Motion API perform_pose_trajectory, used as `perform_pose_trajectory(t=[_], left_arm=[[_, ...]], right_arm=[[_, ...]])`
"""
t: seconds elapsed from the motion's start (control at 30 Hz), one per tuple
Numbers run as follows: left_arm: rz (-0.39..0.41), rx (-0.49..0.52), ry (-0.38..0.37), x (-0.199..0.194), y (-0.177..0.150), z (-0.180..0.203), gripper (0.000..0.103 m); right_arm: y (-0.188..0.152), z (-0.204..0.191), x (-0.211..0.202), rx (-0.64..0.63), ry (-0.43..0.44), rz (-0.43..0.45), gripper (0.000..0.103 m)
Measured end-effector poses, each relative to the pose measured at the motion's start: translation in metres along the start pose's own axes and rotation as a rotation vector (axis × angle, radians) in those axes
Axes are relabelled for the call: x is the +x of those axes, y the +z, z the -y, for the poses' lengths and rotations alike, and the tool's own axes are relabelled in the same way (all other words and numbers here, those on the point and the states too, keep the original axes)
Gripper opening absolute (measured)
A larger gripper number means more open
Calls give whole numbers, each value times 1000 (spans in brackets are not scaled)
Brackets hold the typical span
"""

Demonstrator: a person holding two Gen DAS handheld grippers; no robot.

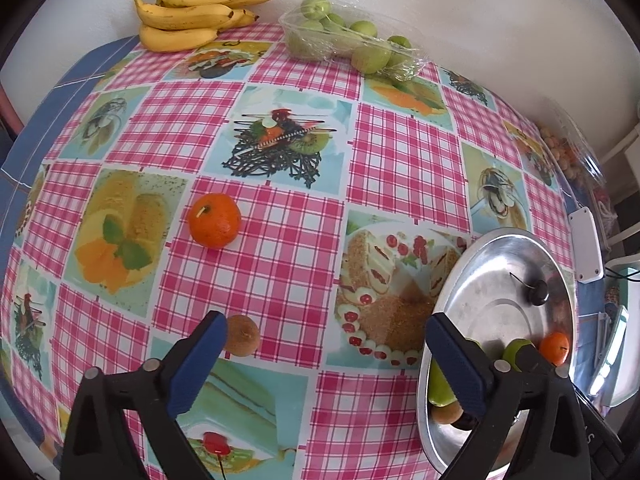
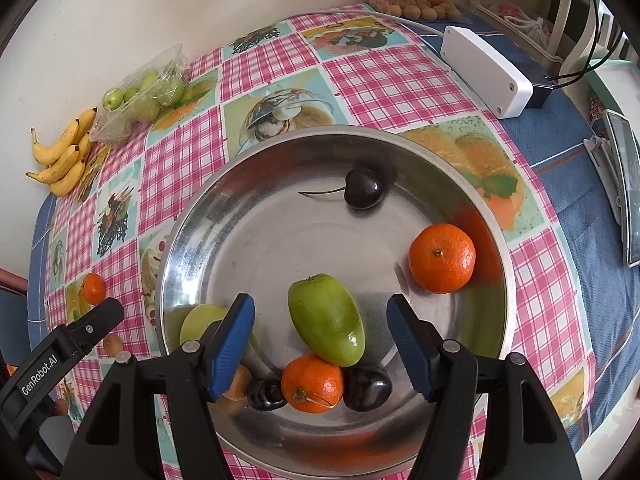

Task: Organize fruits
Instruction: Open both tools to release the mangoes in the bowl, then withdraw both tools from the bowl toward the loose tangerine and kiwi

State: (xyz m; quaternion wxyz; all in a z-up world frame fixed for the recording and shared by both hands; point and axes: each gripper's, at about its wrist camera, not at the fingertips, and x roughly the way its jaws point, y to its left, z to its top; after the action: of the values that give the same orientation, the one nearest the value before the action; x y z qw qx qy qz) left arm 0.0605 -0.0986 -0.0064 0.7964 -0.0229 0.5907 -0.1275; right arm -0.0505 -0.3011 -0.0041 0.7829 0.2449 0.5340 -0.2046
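- I see a table against a plain white wall, covered by a pink checked tablecloth (image 1: 400, 160) printed with dessert pictures, laid over blue cloth.
- At the wall edge sit bananas (image 1: 192, 12) and a clear plastic tray of green fruit (image 1: 352, 44).
- My left gripper (image 1: 326, 356) hangs over the cloth, fingers apart and empty; a mandarin (image 1: 215, 220) lies ahead, and a small brown fruit (image 1: 242, 336) sits just beside the left finger.
- My right gripper (image 2: 320, 344) hovers over the metal bowl (image 2: 256, 240), fingers spread and empty.
- The bowl holds a green fruit (image 2: 326, 320), two mandarins and dark cherries.
- A white box (image 2: 486, 70) with a cable lies on the far right.
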Motion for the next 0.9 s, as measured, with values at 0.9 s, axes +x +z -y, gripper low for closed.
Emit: perform_pose_trajectory(t=[0.9], left_arm=[[70,38,57,-3,-1,0,103]], right_arm=[[0,-3,-2,-26,-32,34,100]])
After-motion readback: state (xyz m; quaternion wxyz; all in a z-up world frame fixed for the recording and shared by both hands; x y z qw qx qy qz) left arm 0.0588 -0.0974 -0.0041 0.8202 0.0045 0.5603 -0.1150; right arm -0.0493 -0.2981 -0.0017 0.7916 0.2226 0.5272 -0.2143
